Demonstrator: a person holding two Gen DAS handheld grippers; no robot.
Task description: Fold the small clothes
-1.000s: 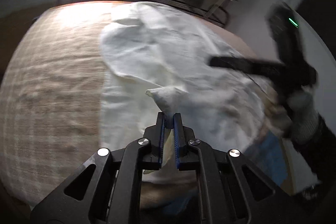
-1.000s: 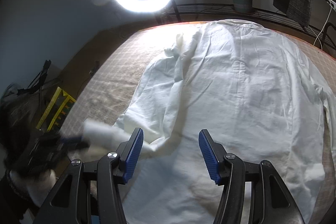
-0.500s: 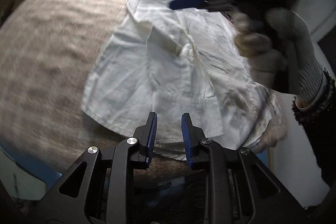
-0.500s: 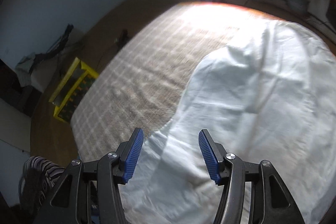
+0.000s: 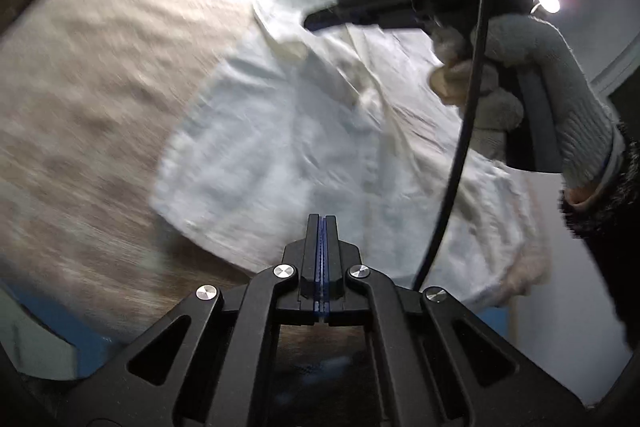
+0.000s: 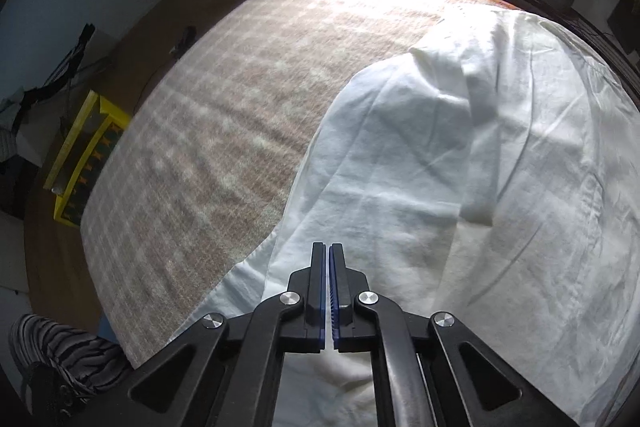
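White shirt [image 6: 460, 155] lies spread on my checked blanket [image 6: 224, 115], its near hem by my left tongs [image 5: 322, 223], its left edge by my right tongs [image 6: 329, 251]. Both have just snapped closed, pads together; I cannot tell whether cloth is pinched. Bare blanket stretches wide leftward.

Checked blanket [image 6: 224, 131], yellow crate [image 6: 86, 155]
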